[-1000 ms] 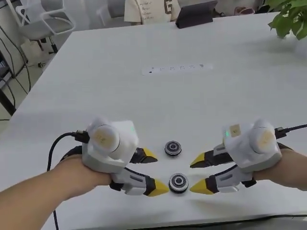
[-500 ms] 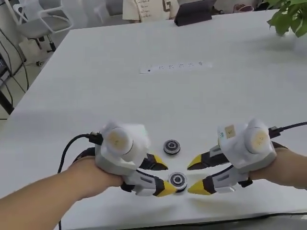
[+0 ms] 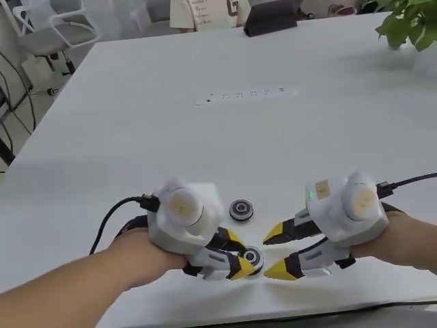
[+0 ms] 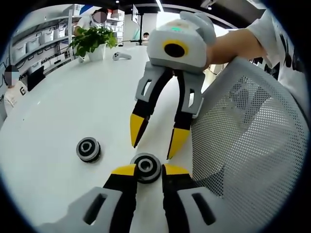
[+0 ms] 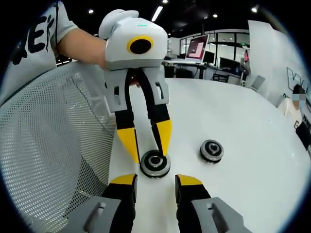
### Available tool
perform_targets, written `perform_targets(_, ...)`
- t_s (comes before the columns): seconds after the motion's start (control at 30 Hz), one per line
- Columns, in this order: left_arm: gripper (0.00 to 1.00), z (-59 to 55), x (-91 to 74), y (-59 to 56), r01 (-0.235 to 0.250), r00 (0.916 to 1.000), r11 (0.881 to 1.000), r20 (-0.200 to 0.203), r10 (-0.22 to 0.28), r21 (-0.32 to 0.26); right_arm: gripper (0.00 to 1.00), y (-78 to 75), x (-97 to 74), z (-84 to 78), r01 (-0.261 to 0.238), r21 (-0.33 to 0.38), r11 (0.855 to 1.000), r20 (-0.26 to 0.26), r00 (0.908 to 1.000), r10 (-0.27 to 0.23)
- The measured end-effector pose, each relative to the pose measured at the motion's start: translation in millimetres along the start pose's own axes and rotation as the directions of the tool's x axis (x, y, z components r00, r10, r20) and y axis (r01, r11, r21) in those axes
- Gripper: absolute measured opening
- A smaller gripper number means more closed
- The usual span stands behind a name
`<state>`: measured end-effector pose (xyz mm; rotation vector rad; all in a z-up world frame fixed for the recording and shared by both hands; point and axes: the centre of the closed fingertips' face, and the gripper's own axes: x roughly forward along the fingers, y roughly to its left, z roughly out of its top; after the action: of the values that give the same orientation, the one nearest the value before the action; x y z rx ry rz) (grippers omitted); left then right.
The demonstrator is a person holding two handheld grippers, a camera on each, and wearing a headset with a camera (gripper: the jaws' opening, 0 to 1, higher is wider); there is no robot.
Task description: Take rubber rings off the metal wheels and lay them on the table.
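Left gripper: we see the left gripper [image 3: 239,255] closed down onto the near metal wheel [image 3: 252,257]. In its own view, its yellow tips press the rim from both sides [image 4: 146,167].
Right gripper: the right gripper [image 3: 268,256] is held with its jaws apart. Its tips are just right of the near metal wheel and we see them clear of it. In the right gripper view the wheel [image 5: 155,164] sits just beyond the gap between its tips.
Facing: the two grippers point at each other, tips close together over the near edge of the surface [image 3: 205,150].
Rubber ring: we make out a dark rubber ring [image 5: 143,165] around the near metal wheel, still seated on it.
Far metal wheel: the far metal wheel [image 3: 241,210] lies flat on the surface just beyond the near one. It touches neither gripper, and its rim is also dark.
Cable: a black cable [image 3: 119,212] trails left from the left gripper.
Far side: we note a white power strip [image 3: 246,94] set mid-surface and a potted plant [image 3: 403,24] at the far right corner.
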<state>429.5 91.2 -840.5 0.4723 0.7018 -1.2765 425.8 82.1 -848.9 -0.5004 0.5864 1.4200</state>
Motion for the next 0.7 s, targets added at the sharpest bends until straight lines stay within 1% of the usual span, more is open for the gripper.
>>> perform_targets(0.03, 0.14, -0.7, 0.7, 0.2, -0.006, 1.0, 1.0, -0.003, 0.006, 0.007, 0.29, 0.0, 0.1, -0.2, 0.0, 0.0, 1.0, 0.0, 1.0, 0.0)
perform_targets(0.17, 0.08, 1.1, 0.5, 4.8, -0.037, 0.9993, 0.999, 0.006, 0.037, -0.005, 0.29, 0.2, 0.8, -1.0, -0.002, 0.001, 1.0, -0.003, 1.0, 0.002)
perform_targets(0.2, 0.08, 1.0, 0.8, 4.4, -0.039, 0.9992, 0.999, 0.008, 0.039, -0.003, 0.29, 0.3, 1.0, -0.9, -0.003, 0.001, 1.0, -0.003, 1.0, 0.003)
perform_targets(0.23, 0.08, 1.0, 1.2, 4.1, -0.042, 0.999, 0.999, 0.012, 0.042, 0.003, 0.29, 0.9, 1.2, -0.7, -0.005, 0.001, 1.0, -0.004, 1.0, 0.005)
perform_targets(0.37, 0.08, 0.4, 1.1, 2.8, -0.059, 0.9982, 0.997, 0.013, 0.058, 0.059, 0.28, 2.7, 2.7, 0.0, -0.012, 0.003, 1.0, -0.001, 0.9999, 0.012)
perform_targets(0.53, 0.08, 0.9, 0.9, 4.5, -0.066, 0.9978, 0.997, 0.015, 0.065, 0.048, 0.28, 1.2, 6.5, 0.5, -0.021, 0.003, 1.0, -0.003, 0.9998, 0.021)
perform_targets(0.7, 0.08, 0.8, 0.6, 4.9, -0.073, 0.9971, 0.997, 0.023, 0.072, 0.04, 0.27, 1.3, 10.8, 4.6, -0.033, 0.012, 0.999, 0.005, 0.9994, 0.033)
